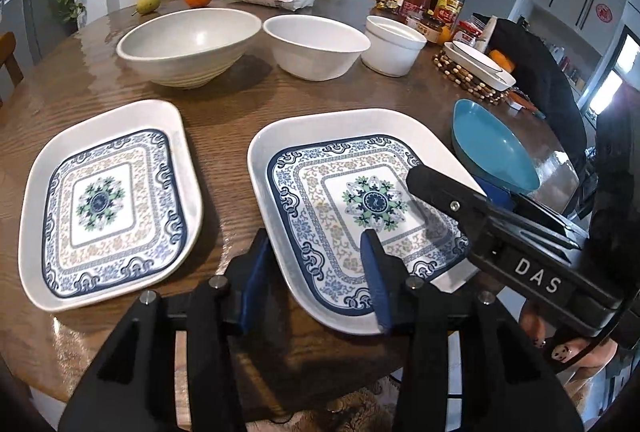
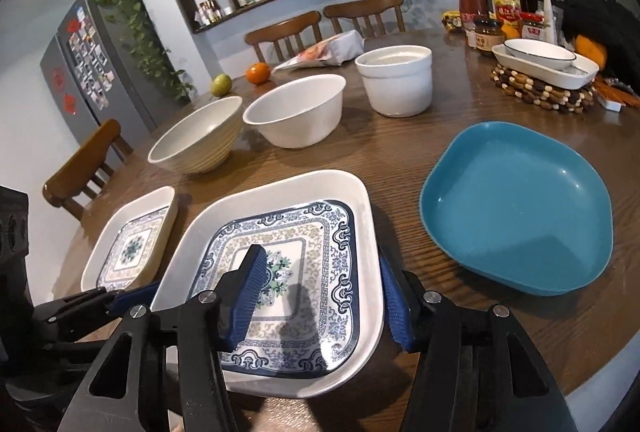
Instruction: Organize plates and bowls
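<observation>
Two blue-patterned square plates lie on the wooden table [image 1: 224, 104]. My left gripper [image 1: 316, 276] straddles the near left rim of the right-hand patterned plate [image 1: 340, 168], one pad outside and one inside, and looks shut on it; it also shows at that corner as my left gripper [image 2: 128, 294]. My right gripper [image 2: 320, 300] straddles the same plate's [image 2: 280, 200] right rim, jaws apart, the inner pad clear of the rim. The other patterned plate [image 1: 108, 200] lies to the left. A teal plate [image 2: 516, 208] sits to the right.
Behind the plates stand a ribbed grey bowl [image 1: 188, 44], a white bowl [image 1: 316, 44] and a white crock [image 1: 394, 44]. Oval dishes on a beaded trivet [image 2: 544, 88], bottles and jars [image 2: 504, 0], fruit and a packet [image 2: 332, 50] fill the far side. Chairs ring the table.
</observation>
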### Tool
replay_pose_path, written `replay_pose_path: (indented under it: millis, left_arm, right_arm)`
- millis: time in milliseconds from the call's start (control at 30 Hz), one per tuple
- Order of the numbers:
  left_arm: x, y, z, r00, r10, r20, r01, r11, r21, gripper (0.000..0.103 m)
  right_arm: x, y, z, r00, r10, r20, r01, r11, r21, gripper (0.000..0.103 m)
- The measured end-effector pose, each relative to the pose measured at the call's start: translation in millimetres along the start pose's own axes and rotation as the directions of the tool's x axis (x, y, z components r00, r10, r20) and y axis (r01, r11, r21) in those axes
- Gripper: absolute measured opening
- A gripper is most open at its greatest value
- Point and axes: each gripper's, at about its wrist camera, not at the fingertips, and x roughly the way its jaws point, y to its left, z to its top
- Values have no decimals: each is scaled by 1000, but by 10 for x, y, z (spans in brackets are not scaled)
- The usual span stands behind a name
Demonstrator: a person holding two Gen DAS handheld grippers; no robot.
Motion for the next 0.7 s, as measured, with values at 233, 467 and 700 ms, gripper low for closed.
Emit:
replay_pose_path:
  millis: [233, 467, 700]
  left_arm:
    - [-56, 18, -21, 1000, 10, 13, -10, 1000, -7, 43]
    - [-22, 42, -45, 1000, -4, -3, 4, 1000, -16, 46]
    - [-135, 47, -49, 999, -26, 22, 27, 1000, -9, 55]
  right_arm:
    - [23, 73, -24, 1000, 14, -11, -14, 1000, -18, 58]
    - [92, 63, -56, 999, 11, -35, -12, 1000, -17, 58]
    - [62, 82, -54, 999, -6, -34, 6, 1000, -15, 58]
